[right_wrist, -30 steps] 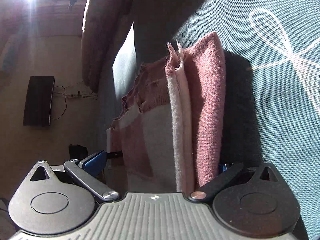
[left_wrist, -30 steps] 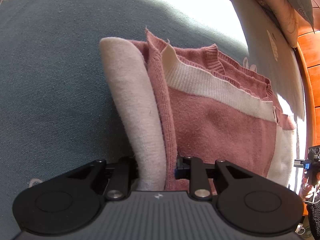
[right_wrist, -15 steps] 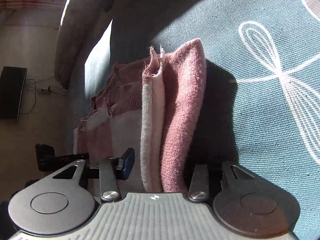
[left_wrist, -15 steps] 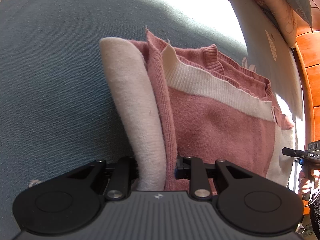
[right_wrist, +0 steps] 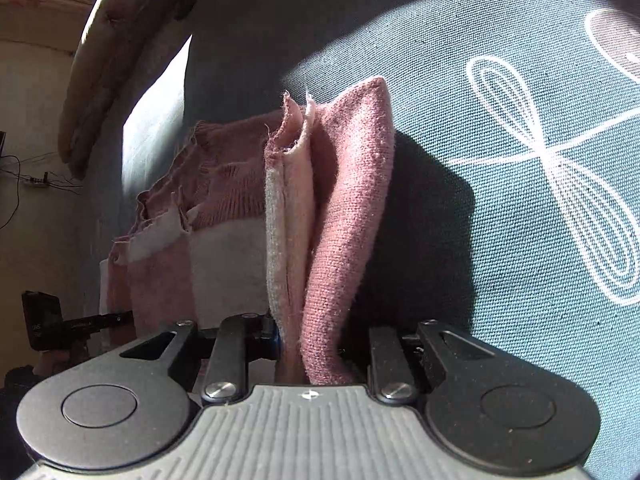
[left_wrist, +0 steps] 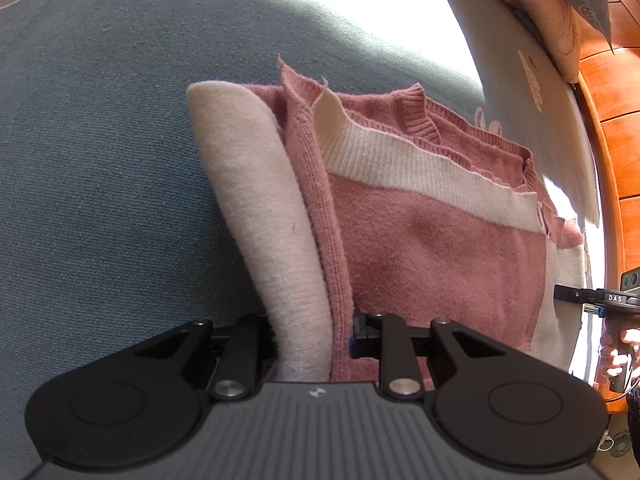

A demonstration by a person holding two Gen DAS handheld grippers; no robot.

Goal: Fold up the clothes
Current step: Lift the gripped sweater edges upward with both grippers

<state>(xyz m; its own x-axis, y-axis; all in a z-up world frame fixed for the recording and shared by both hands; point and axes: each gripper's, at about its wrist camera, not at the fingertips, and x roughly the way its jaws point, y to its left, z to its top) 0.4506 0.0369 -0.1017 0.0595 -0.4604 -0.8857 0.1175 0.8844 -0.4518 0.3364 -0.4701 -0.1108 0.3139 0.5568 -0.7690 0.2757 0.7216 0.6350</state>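
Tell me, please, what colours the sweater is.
The sweater is dusty pink with cream bands, seen best from the left wrist.

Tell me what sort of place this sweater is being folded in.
Probably a bedroom at home: the pink sweater lies on a teal printed bedsheet, with a pillow against a wooden headboard.

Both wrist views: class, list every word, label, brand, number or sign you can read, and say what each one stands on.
"DAS": white letters on the black body of the right tongs, seen at the edge of the left wrist view.
White marking on the left tongs in the right wrist view: too small and dark to read.
Small white emblem on each camera mount: a logo, no letters.
The sweater bears no text.
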